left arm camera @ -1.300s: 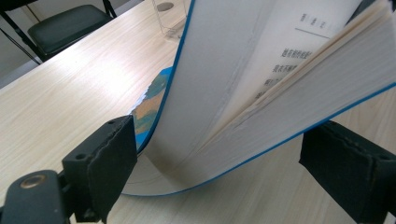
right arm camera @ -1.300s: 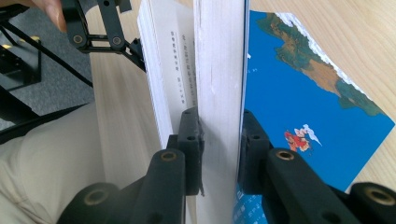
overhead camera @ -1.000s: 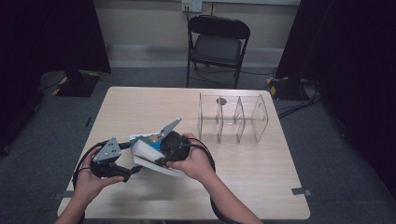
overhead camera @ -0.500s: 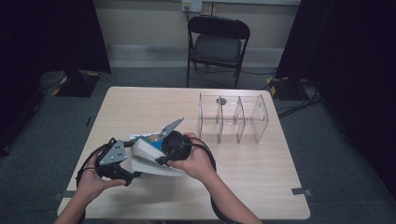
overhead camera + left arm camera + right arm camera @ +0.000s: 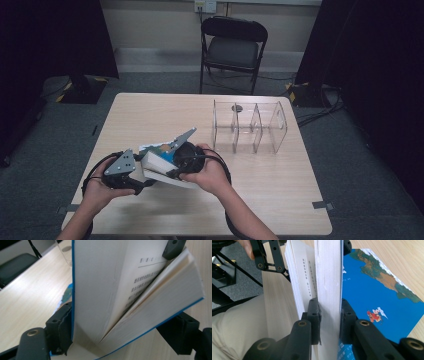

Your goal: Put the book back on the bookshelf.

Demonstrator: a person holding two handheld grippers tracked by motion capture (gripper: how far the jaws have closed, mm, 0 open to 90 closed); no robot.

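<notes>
Above the near-left part of the table (image 5: 280, 200), well short of the clear divided rack (image 5: 250, 127), a blue-covered book (image 5: 159, 162) is held between the two grippers; it is seen fanned partly open, a printed page exposed between two blocks of pages.

From the right gripper view, a thick block of pages is pinched between the jaws of the right gripper (image 5: 329, 315), both pads pressed flat against the paper; the blue cover with its painted landscape is spread out to one side of that block, and looser pages are splayed to the other side. In the high view the right gripper (image 5: 182, 155) is found on the side of the book nearer the rack, wrapped by the person's right hand (image 5: 207, 172).

From the left gripper view, the book is seen standing between the jaws of the left gripper (image 5: 125, 322); its jaws have just been closing around the book; one pad is laid against the blue edge of the cover, while the other pad is set just beside the lower cover, and whether that pad presses on it cannot be told. In the high view the left gripper (image 5: 122, 172) is found on the side of the book farther from the rack, held by the left hand (image 5: 100, 187).

Beyond the rack, past the far edge of the table, a black folding chair (image 5: 232, 47) is placed.
</notes>
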